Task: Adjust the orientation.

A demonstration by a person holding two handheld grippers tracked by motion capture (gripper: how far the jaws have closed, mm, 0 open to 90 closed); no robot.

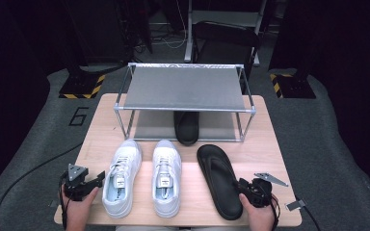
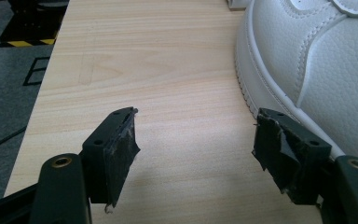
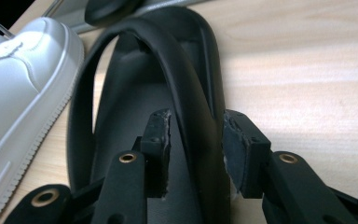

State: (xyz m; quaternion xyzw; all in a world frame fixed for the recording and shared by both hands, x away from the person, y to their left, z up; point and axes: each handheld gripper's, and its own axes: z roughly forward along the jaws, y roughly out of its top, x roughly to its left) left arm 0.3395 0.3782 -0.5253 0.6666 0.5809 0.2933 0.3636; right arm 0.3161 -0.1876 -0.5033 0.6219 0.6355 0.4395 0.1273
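Observation:
A black flip-flop (image 1: 219,178) lies on the wooden table (image 1: 265,144), right of a pair of white sneakers (image 1: 121,175) (image 1: 166,175). My right gripper (image 1: 241,185) sits at the flip-flop's near right edge. In the right gripper view the jaws (image 3: 196,140) straddle the flip-flop's (image 3: 121,93) side rim and strap, with small gaps at the pads, so it is open. My left gripper (image 1: 102,178) rests open just left of the left sneaker. Bare wood lies between its jaws (image 2: 196,144), and the sneaker (image 2: 317,60) is beside the right jaw.
A metal shoe rack (image 1: 185,86) with a grey fabric shelf stands at the table's far side. A second black flip-flop (image 1: 186,126) lies on its lower level, heel sticking out toward me. Grey floor surrounds the table, with dark stands behind.

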